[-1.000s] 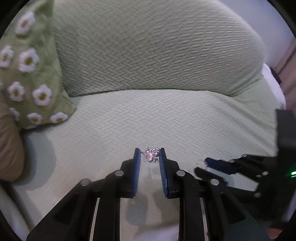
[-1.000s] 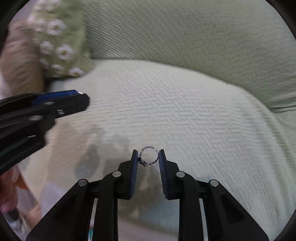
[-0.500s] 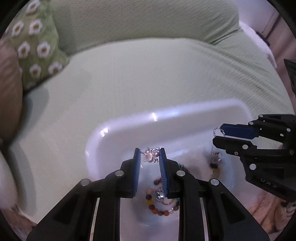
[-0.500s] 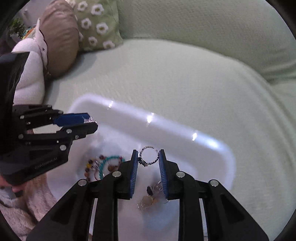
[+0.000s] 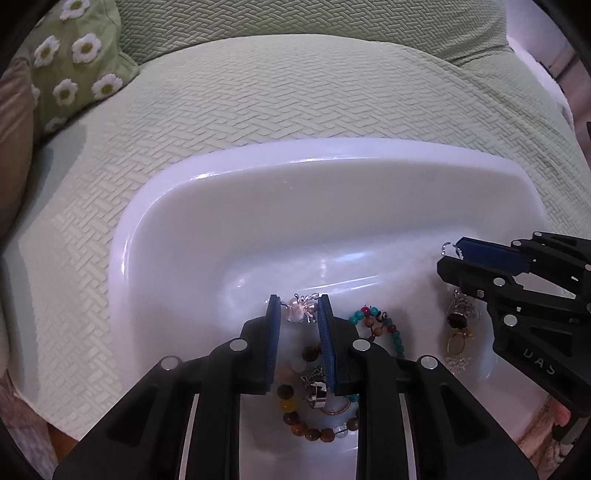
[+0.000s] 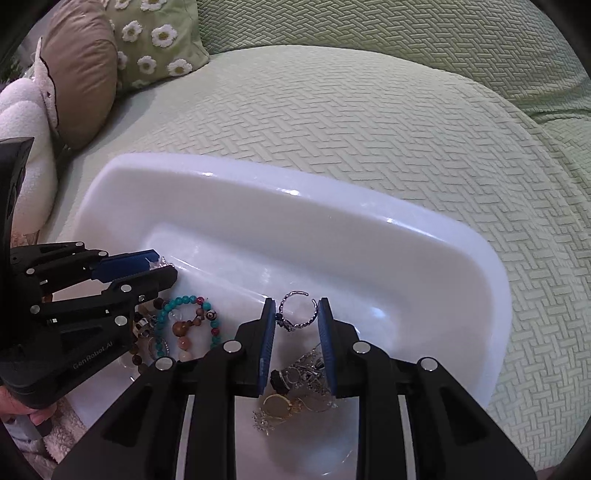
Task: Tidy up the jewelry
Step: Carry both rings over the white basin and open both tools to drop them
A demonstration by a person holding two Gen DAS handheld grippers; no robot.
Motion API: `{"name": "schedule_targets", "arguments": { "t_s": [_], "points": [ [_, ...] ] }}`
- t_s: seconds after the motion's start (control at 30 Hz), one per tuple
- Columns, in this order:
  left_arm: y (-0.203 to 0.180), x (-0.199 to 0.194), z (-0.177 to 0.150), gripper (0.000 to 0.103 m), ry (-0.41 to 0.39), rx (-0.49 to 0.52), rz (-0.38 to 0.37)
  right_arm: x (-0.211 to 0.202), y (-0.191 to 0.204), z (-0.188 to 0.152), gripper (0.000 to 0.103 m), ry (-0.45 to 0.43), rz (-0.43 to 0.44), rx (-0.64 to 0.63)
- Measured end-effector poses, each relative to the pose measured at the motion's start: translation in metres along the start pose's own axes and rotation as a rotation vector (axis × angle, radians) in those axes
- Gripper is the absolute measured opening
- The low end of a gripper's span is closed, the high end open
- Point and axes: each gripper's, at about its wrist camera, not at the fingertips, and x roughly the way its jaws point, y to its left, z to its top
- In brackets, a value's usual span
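Observation:
My left gripper (image 5: 297, 308) is shut on a silver pearl brooch (image 5: 302, 307) and holds it above a white tray (image 5: 258, 177) on the green sofa. My right gripper (image 6: 297, 314) is shut on a thin silver ring (image 6: 297, 311) over the same tray (image 6: 332, 206). Beaded bracelets (image 5: 384, 326) lie below the left gripper; they also show in the right wrist view (image 6: 184, 321). A pile of small rings and earrings (image 6: 299, 384) lies under the right gripper and shows in the left wrist view (image 5: 458, 332). Each gripper appears in the other's view: the right (image 5: 452, 258), the left (image 6: 162, 269).
The tray rests on a green textured sofa seat (image 6: 369, 110). A daisy-pattern cushion (image 6: 155, 33), a brown cushion (image 6: 74, 74) and a white plush item (image 6: 22, 140) lie at the left. The sofa back (image 5: 295, 18) rises behind.
Both grippers have tilted and moved from facing the bare sofa seat to hovering low over the tray, closer to the jewelry. Each keeps its piece held.

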Motion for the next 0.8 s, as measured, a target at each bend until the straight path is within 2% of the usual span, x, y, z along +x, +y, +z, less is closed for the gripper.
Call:
{"name": "schedule_targets", "arguments": {
  "t_s": [0.07,0.13,0.2,0.3,0.33,0.37,0.4,0.43,0.57,0.67,0.73,0.8],
  "points": [
    [0.0,-0.001,0.0,0.02,0.004,0.004,0.005,-0.004,-0.002,-0.003,0.026,-0.001,0.003,-0.008],
    [0.001,-0.006,-0.001,0.024,-0.004,-0.003,-0.005,-0.01,-0.003,-0.006,0.036,-0.015,0.0,-0.008],
    [0.002,-0.016,-0.001,0.029,-0.021,-0.011,-0.034,-0.021,-0.006,-0.008,0.04,-0.043,0.011,0.003],
    [0.004,-0.038,-0.002,0.059,-0.069,-0.002,-0.011,-0.042,-0.014,-0.014,0.041,-0.095,0.044,0.036],
    [0.004,-0.045,-0.004,0.064,-0.09,0.004,-0.005,-0.049,-0.015,-0.018,0.045,-0.116,0.05,0.039],
    [0.005,-0.057,-0.007,0.066,-0.12,0.01,-0.006,-0.058,-0.016,-0.022,0.054,-0.144,0.052,0.037],
    [0.006,-0.064,-0.01,0.075,-0.137,0.011,-0.01,-0.067,-0.017,-0.028,0.059,-0.176,0.049,0.031],
    [0.007,-0.071,-0.013,0.086,-0.157,0.011,-0.01,-0.073,-0.017,-0.032,0.068,-0.201,0.044,0.026],
    [0.014,-0.094,-0.035,0.087,-0.26,-0.003,0.061,-0.09,-0.016,-0.056,0.084,-0.287,0.032,0.005],
    [0.018,-0.093,-0.046,0.087,-0.305,-0.021,0.131,-0.096,-0.016,-0.073,0.089,-0.349,0.062,0.017],
    [0.024,-0.088,-0.053,0.087,-0.303,-0.025,0.142,-0.096,-0.018,-0.083,0.089,-0.362,0.083,0.027],
    [0.025,-0.078,-0.06,0.087,-0.269,-0.032,0.133,-0.092,-0.021,-0.089,0.09,-0.353,0.088,0.035]
  ]
}}
